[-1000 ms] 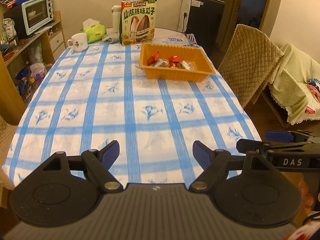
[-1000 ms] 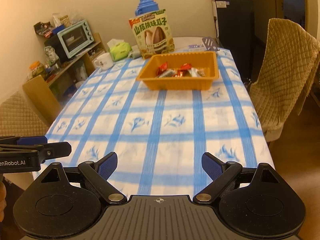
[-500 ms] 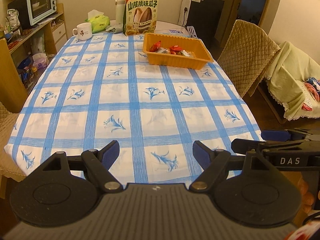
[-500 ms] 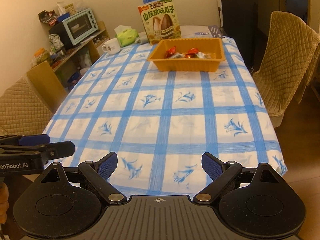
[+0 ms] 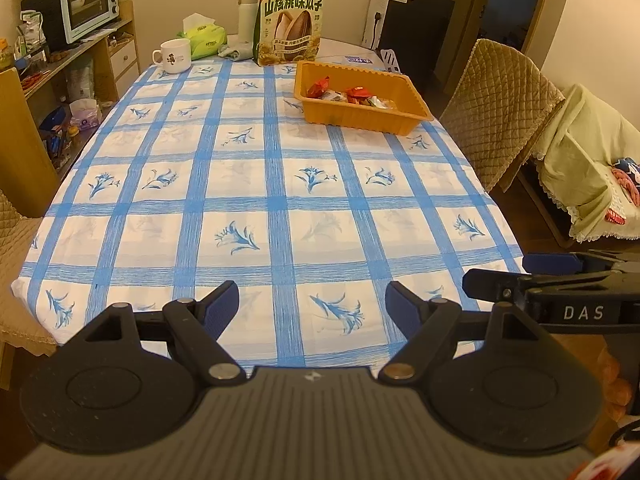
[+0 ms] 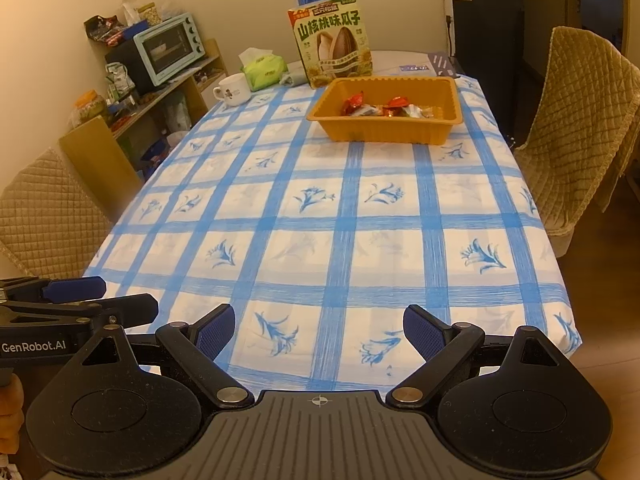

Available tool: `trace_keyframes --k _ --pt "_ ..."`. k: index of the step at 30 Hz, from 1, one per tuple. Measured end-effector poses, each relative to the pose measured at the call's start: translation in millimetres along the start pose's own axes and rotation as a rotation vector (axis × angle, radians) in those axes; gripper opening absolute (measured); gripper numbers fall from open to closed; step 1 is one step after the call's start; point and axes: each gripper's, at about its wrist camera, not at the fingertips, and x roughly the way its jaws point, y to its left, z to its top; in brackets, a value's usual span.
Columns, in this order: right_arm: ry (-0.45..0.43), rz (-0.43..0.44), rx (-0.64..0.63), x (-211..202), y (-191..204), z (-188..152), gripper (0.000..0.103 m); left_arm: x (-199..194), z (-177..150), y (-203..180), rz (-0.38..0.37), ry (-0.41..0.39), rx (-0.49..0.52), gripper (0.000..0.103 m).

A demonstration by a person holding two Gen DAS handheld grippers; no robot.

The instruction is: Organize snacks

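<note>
We hold the left gripper [image 5: 312, 304] and right gripper [image 6: 319, 330] over the near table edge, both w/ fingers spread wide, nothing between them. Beyond the checked tablecloth [image 5: 280, 208], far end, sits the orange tray [image 6: 386, 130] w/ wrapped snacks [image 6: 382, 109] inside, seed box [image 6: 330, 42] just behind. We judge the snacks light, crinkly, slippery: pinch mid-wrapper; tray's thin, so take its rim. Only the left view shows the draped armchair [image 5: 592, 168]; only the right shows a fingertip [image 6: 10, 400] on the other handle.
</note>
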Motion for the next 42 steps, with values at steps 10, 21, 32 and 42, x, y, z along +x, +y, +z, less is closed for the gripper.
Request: trace_keyframes --k 10,21,32,42 --pt "0.000 0.000 0.000 0.0 0.4 0.1 0.091 1.5 0.5 -0.6 -0.002 0.001 0.000 0.079" --pt "0.001 -0.001 0.004 0.3 -2.6 -0.3 0.091 2.2 0.7 -2.9 -0.002 0.000 0.001 0.079" --pt "0.001 -0.001 0.004 0.3 -3.1 0.0 0.091 3.8 1.4 -6.2 -0.005 0.000 0.001 0.079" --pt "0.001 -0.001 0.004 0.6 -3.3 0.4 0.091 5.8 2.9 -8.8 -0.005 0.002 0.002 0.079"
